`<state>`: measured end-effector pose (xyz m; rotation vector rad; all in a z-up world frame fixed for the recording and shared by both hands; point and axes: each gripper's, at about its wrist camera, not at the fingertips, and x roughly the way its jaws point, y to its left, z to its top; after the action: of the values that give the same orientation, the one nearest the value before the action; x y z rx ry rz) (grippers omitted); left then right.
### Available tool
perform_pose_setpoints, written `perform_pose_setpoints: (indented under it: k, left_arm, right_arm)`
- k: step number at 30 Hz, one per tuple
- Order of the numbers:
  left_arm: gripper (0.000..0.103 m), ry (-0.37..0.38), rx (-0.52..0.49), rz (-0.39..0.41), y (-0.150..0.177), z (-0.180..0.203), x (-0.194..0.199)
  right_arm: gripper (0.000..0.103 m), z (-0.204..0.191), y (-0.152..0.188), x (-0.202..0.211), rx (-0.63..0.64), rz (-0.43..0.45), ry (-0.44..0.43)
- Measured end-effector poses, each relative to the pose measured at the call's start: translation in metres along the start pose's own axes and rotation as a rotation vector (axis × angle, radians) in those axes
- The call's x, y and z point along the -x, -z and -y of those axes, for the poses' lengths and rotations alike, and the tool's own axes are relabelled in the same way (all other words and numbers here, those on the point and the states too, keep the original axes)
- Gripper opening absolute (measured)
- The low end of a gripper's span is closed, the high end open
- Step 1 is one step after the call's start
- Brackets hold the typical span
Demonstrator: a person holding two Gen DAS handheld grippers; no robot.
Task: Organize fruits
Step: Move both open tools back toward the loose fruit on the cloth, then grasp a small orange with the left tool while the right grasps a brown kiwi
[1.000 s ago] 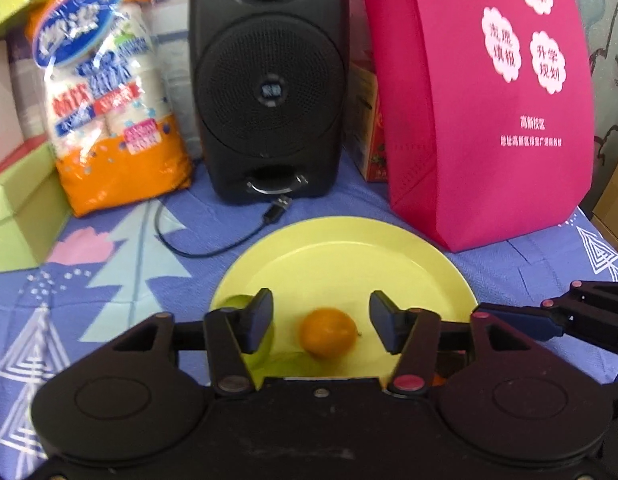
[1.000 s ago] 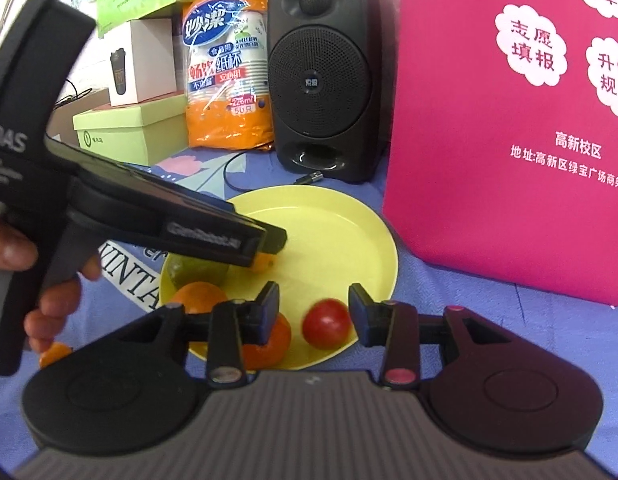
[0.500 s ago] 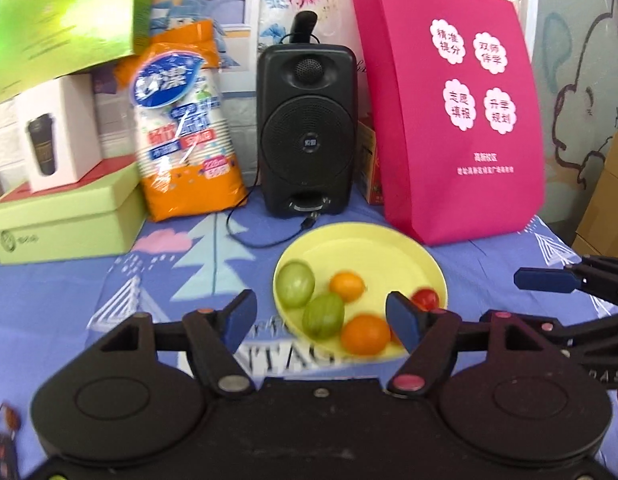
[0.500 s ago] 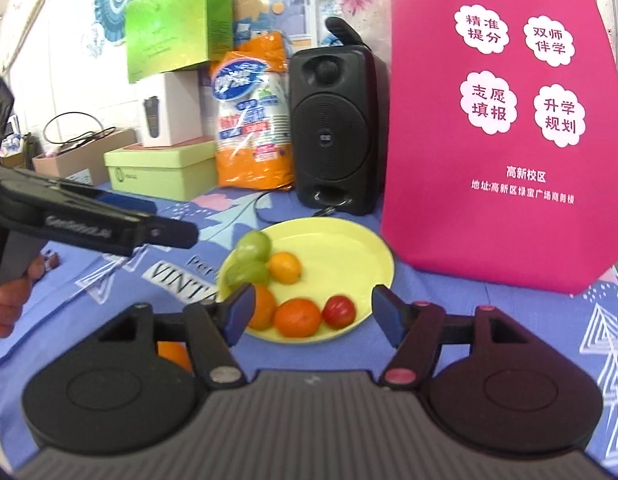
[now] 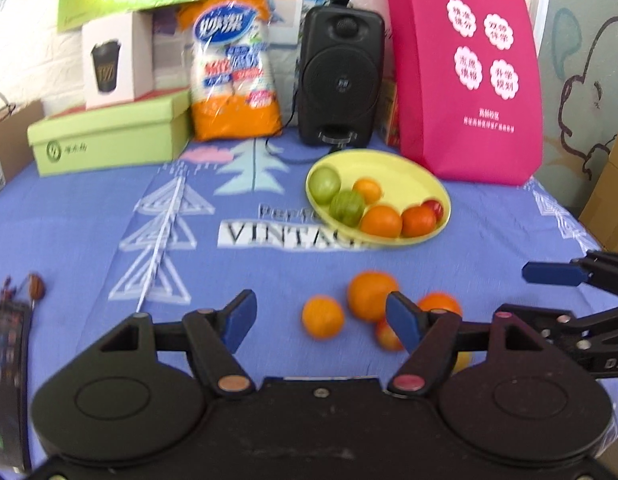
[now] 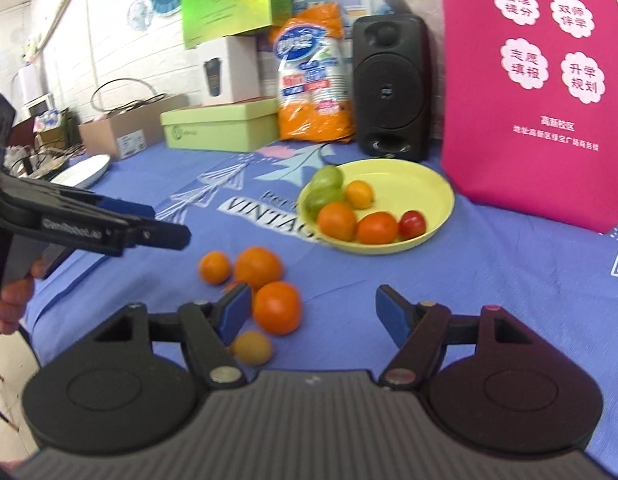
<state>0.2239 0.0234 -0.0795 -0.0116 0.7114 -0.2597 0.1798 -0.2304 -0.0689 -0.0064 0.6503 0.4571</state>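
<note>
A yellow plate (image 5: 405, 168) (image 6: 421, 184) on the blue cloth holds several fruits: two green ones (image 5: 345, 206), oranges (image 5: 380, 221) and a red tomato (image 6: 412, 224). Loose fruits lie on the cloth nearer me: a small orange (image 5: 322, 317) (image 6: 214, 267), a large orange (image 5: 371, 295) (image 6: 258, 267), another orange (image 6: 277, 307), a yellowish fruit (image 6: 251, 347) and a reddish one (image 5: 387, 334). My left gripper (image 5: 321, 320) is open and empty above the small orange. My right gripper (image 6: 311, 314) is open and empty beside the loose fruits.
A black speaker (image 5: 341, 76), a pink bag (image 5: 465, 80), an orange cup packet (image 5: 233, 68) and a green box (image 5: 109, 140) line the back. The right gripper shows at the right of the left wrist view (image 5: 557, 274). The left gripper shows at left (image 6: 89, 224).
Both grippers have pulled back and up from the plate. The loose fruits on the cloth have come into view. Both jaws have opened wider.
</note>
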Motion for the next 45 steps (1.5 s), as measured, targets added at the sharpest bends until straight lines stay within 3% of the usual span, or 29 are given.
perform_pose_setpoints:
  k: [9,20,22,24,41,45]
  left_arm:
    - [0.072,-0.003,0.009,-0.063,0.032,-0.002,-0.011]
    - [0.065,-0.023,0.017,-0.07,0.02,-0.004,-0.042]
    - [0.065,-0.028,0.018,-0.072,0.018,-0.005,-0.047]
    - [0.065,-0.028,0.017,-0.078,0.017,-0.004,-0.052]
    - [0.062,-0.006,0.015,-0.084,0.006,-0.002,-0.074]
    - [0.046,0.014,0.006,-0.084,0.006,-0.001,-0.075]
  right_arm:
    - [0.068,-0.028,0.024,0.004,0.072,-0.065,-0.03]
    - [0.068,-0.042,0.028,-0.008,0.12,-0.107,-0.05]
    - [0.066,-0.044,0.029,-0.013,0.13,-0.121,-0.024]
    - [0.055,-0.043,0.029,-0.018,0.124,-0.132,-0.002]
    - [0.046,-0.04,0.028,-0.036,0.123,-0.156,0.022]
    - [0.046,-0.041,0.028,-0.038,0.125,-0.155,0.023]
